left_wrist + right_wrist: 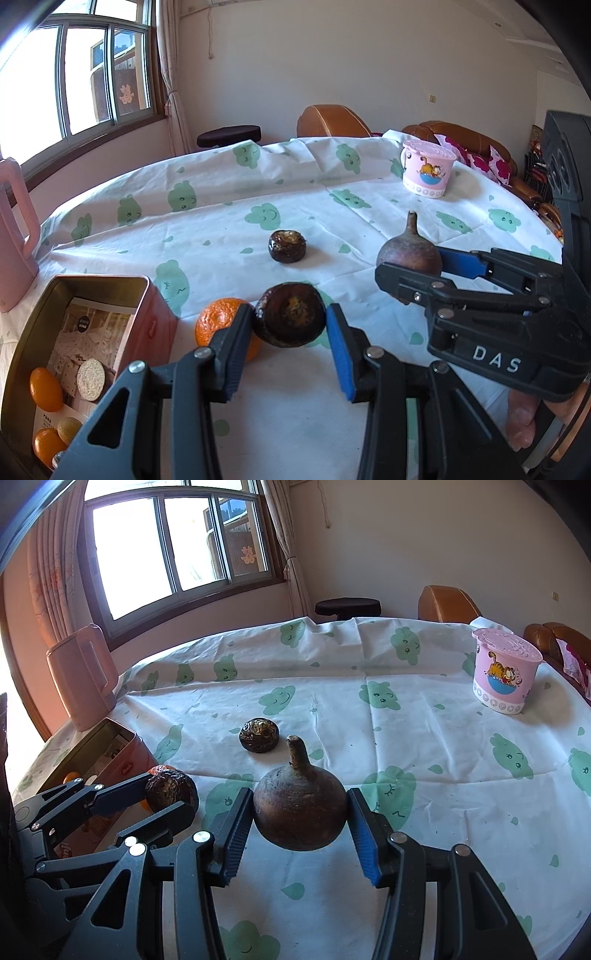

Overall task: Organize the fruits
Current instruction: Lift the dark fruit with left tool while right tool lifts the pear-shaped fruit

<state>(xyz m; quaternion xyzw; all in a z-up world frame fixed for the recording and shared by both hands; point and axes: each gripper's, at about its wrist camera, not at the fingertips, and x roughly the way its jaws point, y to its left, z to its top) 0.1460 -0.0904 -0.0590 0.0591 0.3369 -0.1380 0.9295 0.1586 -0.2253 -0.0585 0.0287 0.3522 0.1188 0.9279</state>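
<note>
Gourd-shaped fruit upright, stem skyward.

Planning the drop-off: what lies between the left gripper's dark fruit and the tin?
An orange, seen in the left wrist view, beside the dark fruit and next to the tin.

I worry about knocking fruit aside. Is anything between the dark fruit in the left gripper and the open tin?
Yes. An orange sits on the cloth right beside the dark fruit, between the left gripper and the tin. Lifting over it looks safest.
</note>
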